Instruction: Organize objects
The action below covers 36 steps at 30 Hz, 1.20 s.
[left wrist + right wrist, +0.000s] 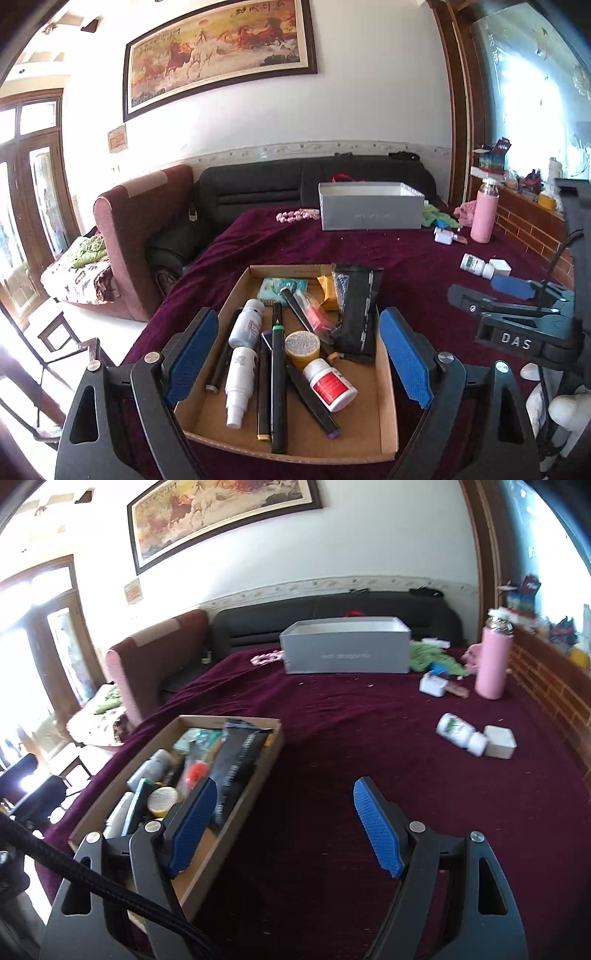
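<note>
A shallow cardboard tray (365, 417) sits on the maroon cloth, holding white spray bottles (242, 380), black pens (277, 369), a yellow tin (302, 347), a red-labelled pill bottle (330, 384) and a black pouch (356, 314). My left gripper (299, 356) hangs open above the tray, its blue pads (192, 354) spread over the tray's two long sides, gripping nothing. My right gripper (284, 827) is open and empty, with its left pad over the tray's (240, 812) right wall and its right pad over bare cloth. It shows side-on in the left wrist view as the right gripper (480, 291).
A white bottle with a green label (456, 731) lies beside a small white box (500, 741) on the cloth to the right. Farther back stand a grey open box (347, 648), a pink flask (493, 661), a white case (432, 685) and green cloth (436, 657). Sofas lie beyond the table.
</note>
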Each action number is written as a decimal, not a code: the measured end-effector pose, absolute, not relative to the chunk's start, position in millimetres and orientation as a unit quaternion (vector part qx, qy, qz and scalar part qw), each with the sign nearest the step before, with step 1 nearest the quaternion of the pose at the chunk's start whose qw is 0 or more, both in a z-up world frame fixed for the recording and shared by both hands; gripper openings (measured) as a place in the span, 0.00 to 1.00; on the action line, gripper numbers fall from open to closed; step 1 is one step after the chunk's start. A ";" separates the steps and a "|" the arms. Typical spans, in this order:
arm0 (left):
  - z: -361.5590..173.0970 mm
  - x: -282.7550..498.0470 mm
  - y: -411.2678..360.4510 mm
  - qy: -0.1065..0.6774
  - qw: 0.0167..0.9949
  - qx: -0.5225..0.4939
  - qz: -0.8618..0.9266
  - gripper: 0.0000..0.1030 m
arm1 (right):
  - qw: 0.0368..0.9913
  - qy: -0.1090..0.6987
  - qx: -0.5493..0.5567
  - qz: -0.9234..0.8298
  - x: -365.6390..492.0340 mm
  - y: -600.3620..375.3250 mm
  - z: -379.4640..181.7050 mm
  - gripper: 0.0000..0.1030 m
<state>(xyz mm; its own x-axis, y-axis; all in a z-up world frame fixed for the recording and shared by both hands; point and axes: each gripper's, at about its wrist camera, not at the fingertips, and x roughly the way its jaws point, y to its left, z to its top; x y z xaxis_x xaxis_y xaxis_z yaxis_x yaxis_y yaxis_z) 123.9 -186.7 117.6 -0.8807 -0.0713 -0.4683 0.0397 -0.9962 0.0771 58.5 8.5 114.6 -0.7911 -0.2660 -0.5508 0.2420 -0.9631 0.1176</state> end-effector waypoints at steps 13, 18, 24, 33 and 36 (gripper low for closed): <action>112.3 130.6 -173.8 -0.038 0.041 0.264 -0.963 0.83 | 0.115 0.024 0.266 -0.957 77.3 8.0 116.2 0.78; 116.4 134.8 -176.7 -0.032 0.057 0.255 -0.965 0.83 | 0.113 0.032 0.268 -0.956 79.4 7.0 113.3 0.78; 120.0 139.1 -188.6 -0.008 0.067 0.248 -0.966 0.83 | 0.111 0.041 0.269 -0.956 80.9 3.4 112.1 0.78; 124.8 143.3 -219.7 0.103 0.026 0.249 -0.963 0.99 | 0.111 0.059 0.273 -0.954 84.6 -3.6 108.4 0.78; 121.2 142.7 -224.2 0.112 0.044 0.258 -0.959 0.99 | 0.111 0.066 0.272 -0.953 86.1 -6.9 108.2 0.78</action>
<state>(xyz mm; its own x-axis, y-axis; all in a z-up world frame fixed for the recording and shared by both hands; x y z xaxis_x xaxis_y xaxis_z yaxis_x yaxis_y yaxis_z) 142.7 -224.2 121.2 -0.8631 -0.0258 -0.5044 0.1412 -0.9712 -0.1920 86.1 -6.9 108.2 -0.8268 -0.1758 -0.5343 0.2482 -0.9664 -0.0662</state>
